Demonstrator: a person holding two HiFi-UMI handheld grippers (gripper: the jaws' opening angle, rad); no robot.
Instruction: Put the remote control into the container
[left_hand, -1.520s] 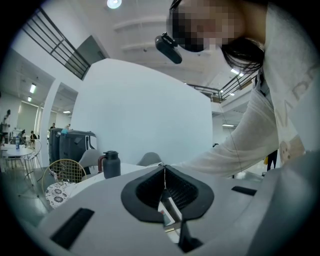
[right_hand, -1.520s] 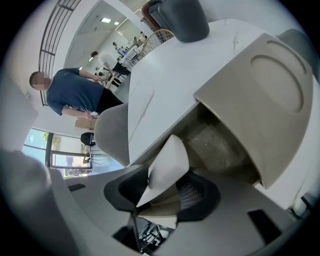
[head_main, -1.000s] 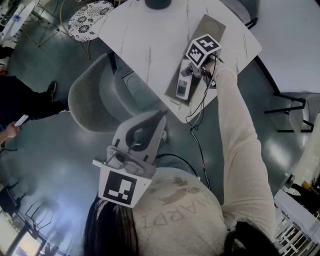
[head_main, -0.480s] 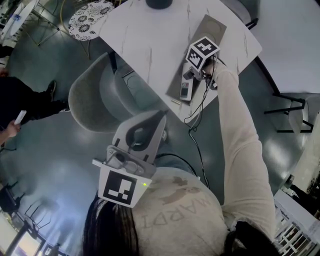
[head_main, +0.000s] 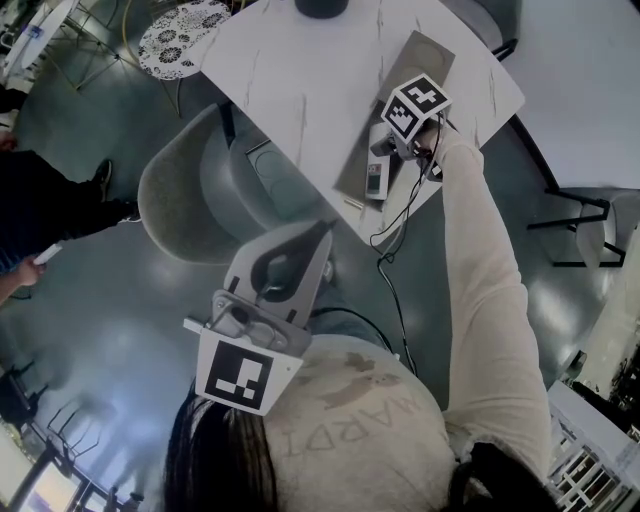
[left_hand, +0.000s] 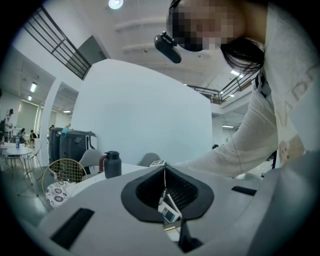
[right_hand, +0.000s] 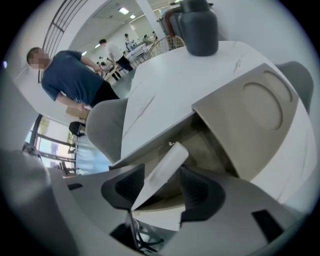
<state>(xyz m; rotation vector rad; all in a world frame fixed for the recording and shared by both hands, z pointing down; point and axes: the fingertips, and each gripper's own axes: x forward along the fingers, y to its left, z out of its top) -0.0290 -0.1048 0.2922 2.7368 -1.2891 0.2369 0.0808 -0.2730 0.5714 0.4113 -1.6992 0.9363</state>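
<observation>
The jaws of the right gripper (right_hand: 161, 192) had just been opening and stood wide above the counter (right_hand: 165, 85), over the container (right_hand: 260, 112), whose open end held the remote control (right_hand: 165, 162), slanted loosely between them. Withdrawing straight, without brushing it, seemed best.

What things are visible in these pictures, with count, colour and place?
table: one, white marbled, centre top of head view
container: one, beige-grey, lying on the table
remote control: one, white, in the container's open end
jug: one, dark grey, on the table's far side
chair: one, grey, beside the table
bystander: one, blue shirt, beyond the chair
left gripper: one, grey, jaws shut, empty, near the body
right gripper: one, grey, jaws open after just opening, remote control between them
</observation>
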